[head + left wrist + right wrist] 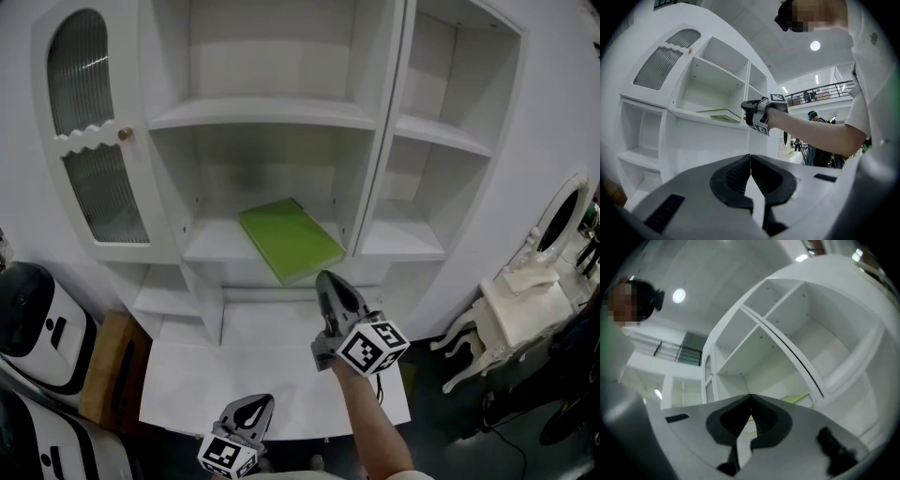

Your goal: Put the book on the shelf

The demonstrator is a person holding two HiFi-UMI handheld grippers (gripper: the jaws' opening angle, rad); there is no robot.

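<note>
Item: green book (291, 239), flat on mid shelf (211, 246) of white cabinet (386, 141), front corner at shelf edge, R gripper (327, 278) just below, jaws closed, empty, L gripper (262, 400) lower, closed, empty.

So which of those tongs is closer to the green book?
The right. The right tongs, shut and empty, sit just by the near edge of the green book; the left tongs hang well back, lower down.
</note>
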